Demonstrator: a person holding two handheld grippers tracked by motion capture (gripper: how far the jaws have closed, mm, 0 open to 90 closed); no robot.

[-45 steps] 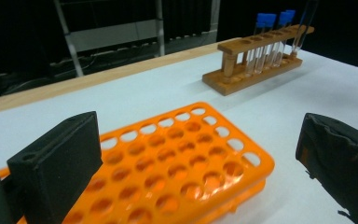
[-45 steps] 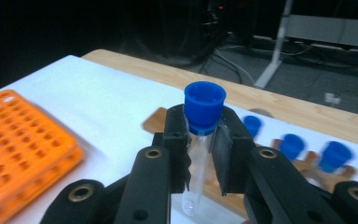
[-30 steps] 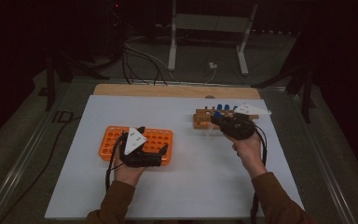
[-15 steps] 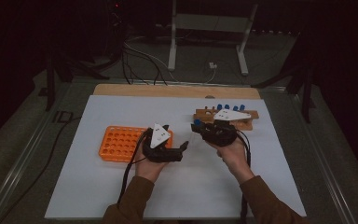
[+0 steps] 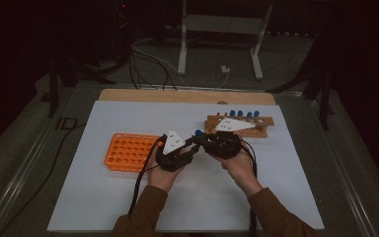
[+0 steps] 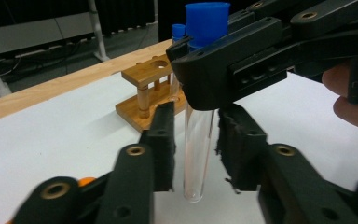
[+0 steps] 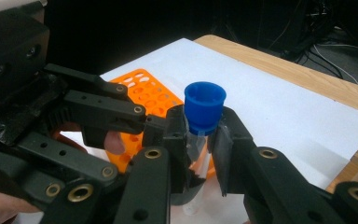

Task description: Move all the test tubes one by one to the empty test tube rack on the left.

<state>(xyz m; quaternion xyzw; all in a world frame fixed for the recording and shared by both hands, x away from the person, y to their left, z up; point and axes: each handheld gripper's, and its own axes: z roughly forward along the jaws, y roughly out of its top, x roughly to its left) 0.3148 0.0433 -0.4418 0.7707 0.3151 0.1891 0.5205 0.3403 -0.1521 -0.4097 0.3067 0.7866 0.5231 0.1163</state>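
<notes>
We see two hands meet mid-table, btwn the orange rack [image 5: 129, 151] at left and the wooden rack [image 5: 241, 126] at right. Since a second ago both hands have come together: left gripper [image 5: 191, 147] away from over the orange rack, right gripper [image 5: 201, 142] away from the wooden rack w/ a clear test tube [image 6: 198, 149], blue cap [image 7: 205, 107] on top. Right gripper is clamped on the tube just under the cap, holding it upright above the white mat [image 5: 143, 195]. Left gripper's jaws have just been closing around the tube's lower glass; in the left gripper view slim gaps remain either side, so they don't seem to be pressing yet. We judge this a hand-over abt to complete, tube likely bound for the orange rack.
</notes>
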